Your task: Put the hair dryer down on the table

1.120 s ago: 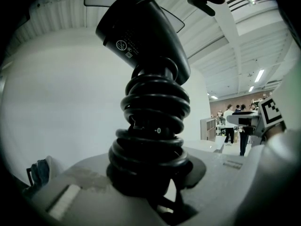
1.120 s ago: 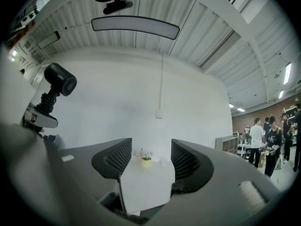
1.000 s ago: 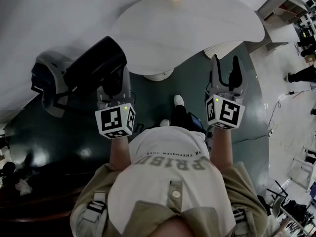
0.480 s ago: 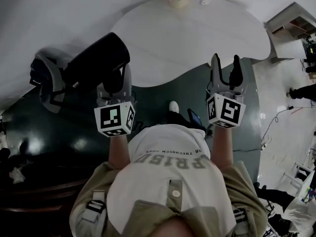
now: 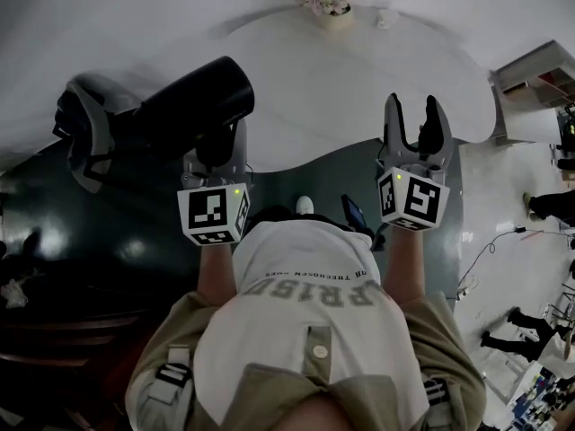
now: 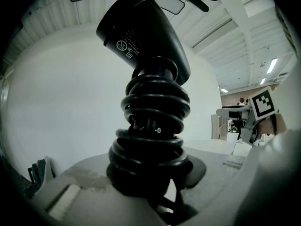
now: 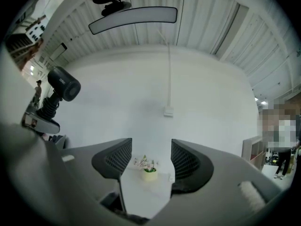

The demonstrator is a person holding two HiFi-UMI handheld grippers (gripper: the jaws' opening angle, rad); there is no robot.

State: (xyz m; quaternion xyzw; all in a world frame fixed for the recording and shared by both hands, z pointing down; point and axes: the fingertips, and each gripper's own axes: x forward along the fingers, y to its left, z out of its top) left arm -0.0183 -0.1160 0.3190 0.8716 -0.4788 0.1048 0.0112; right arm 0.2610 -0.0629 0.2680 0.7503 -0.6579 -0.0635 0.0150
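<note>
Pinching the handle of a black hair dryer [image 5: 193, 106], the left gripper [image 5: 216, 151] has its jaws closed on both sides of the grip, which is wrapped in coils of black cord [image 6: 153, 126]. In the left gripper view the handle stands nearly upright and the barrel tilts toward the upper left of the frame. In the head view the dryer sits left of centre, held in the air at the near edge of the white table [image 5: 359, 88] and not resting on it.

The right gripper [image 7: 150, 157] is right of centre in the head view, at the same table edge. Its jaws are spread with nothing between them; through the gap its own view shows the tabletop and a small pot of flowers [image 7: 149, 174] at the far side by the white wall.

A dark chair [image 5: 81, 133] stands at the left edge beside the dryer. Below the table lies dark green floor [image 5: 341, 173]. A shelf unit [image 5: 539, 65] shows at the right edge.
</note>
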